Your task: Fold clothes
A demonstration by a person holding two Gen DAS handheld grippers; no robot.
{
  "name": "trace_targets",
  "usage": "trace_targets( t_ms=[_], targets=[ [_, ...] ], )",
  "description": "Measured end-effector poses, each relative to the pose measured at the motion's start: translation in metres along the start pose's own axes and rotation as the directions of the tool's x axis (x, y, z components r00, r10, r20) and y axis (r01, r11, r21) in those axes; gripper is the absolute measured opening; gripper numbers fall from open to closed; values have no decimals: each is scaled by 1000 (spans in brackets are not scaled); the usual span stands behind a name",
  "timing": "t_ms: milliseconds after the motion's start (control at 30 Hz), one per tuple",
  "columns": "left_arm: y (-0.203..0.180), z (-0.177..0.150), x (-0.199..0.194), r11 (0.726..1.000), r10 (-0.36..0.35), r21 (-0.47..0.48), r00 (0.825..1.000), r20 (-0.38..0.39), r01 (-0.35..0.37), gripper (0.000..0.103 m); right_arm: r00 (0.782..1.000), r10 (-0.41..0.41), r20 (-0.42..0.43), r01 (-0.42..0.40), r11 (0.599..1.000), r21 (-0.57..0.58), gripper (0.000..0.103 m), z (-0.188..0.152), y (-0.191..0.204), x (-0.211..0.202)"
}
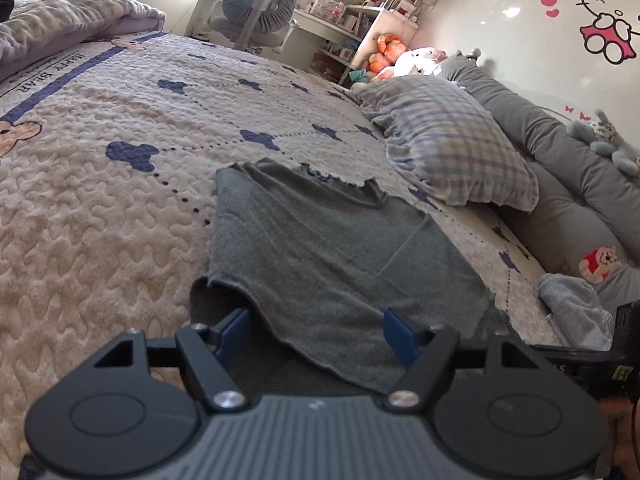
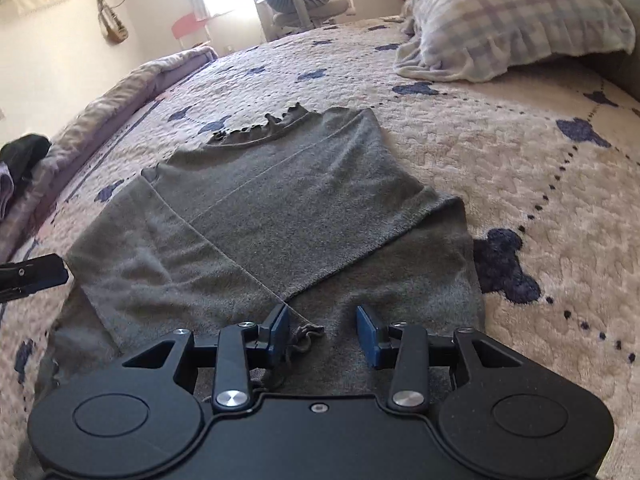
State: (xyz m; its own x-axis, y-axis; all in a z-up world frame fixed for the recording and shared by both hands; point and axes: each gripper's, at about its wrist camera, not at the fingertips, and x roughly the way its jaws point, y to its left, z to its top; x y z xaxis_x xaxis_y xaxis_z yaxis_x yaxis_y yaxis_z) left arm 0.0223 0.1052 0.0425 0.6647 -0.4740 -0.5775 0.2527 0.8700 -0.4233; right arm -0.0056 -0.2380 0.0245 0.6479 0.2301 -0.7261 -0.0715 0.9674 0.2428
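Setting: bedroom; quilted bedspread (image 1: 100,208) w/ navy bear shapes fills most of both views; plaid pillow (image 1: 452,148) at right of left-wrist view, desk chair (image 1: 260,4) top centre.
Task item: grey knit top (image 1: 320,248) lies flat on bedspread, centre frame, frilled collar at far end. Side panels/sleeves already folded inward; diagonal fold edges visible in right-wrist view.
Left gripper (image 1: 316,332): bottom centre of its view, jaws spread wide, straddling near hem; cloth between the fingers but not pinched.
Right gripper (image 2: 322,330): bottom centre of its view, jaws part-open over near hem; bunched bit of knit beside its left pad, no grip seen.
Step (judged): side folds done; setting up the lengthwise fold, hem toward collar.
Next move needs: both grippers drop onto hem corners, close on all layers, lift together, carry hem toward upper frame w/o dragging side folds loose.
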Motion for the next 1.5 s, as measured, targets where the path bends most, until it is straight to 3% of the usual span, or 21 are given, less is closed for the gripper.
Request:
trace_targets(
  t_ms=[67,167,433,567,633,833,900,933,1033,1267,1400,1500],
  targets=[
    [-2,0,1,1000,-9,15,1000,3,8,76,1000,6,3,-6,999,-50,20,-1,7,-1],
    [-5,2,4,999,1,45,1000,11,-2,79,1000,-7,2,7,996,-94,11,-1,12,-1],
    [-1,7,14,999,4,47,1000,22,-5,80,998,-45,53,54,984,-170,5,-3,21,-13],
    [1,11,15,999,-7,39,999,45,5,82,999,33,44,-25,986,-167,9,-7,17,-20],
    [1,12,17,999,-3,35,999,50,1,82,999,7,54,1,989,-149,38,-8,12,-21],
    [0,14,20,999,-2,49,999,54,-1,83,998,46,35,-44,997,-67,38,-7,-4,-13],
    [0,14,21,999,-3,48,998,58,0,84,999,31,31,-28,994,-109,27,-6,3,-12],
    [1,14,22,999,-2,46,998,57,0,84,999,22,33,-17,991,-134,9,-5,7,-12],
    [2,13,23,999,2,42,999,48,-4,86,999,-5,40,13,979,-204,6,-4,20,-13],
    [1,13,27,998,5,57,999,45,-8,92,988,66,140,-64,998,-15,5,26,-4,-54],
    [1,13,31,997,30,72,998,48,-34,94,977,51,209,-65,996,64,5,50,-25,-81],
    [3,13,33,998,27,59,998,49,-30,94,975,69,209,-93,990,110,5,55,-40,-89]
  ],
)
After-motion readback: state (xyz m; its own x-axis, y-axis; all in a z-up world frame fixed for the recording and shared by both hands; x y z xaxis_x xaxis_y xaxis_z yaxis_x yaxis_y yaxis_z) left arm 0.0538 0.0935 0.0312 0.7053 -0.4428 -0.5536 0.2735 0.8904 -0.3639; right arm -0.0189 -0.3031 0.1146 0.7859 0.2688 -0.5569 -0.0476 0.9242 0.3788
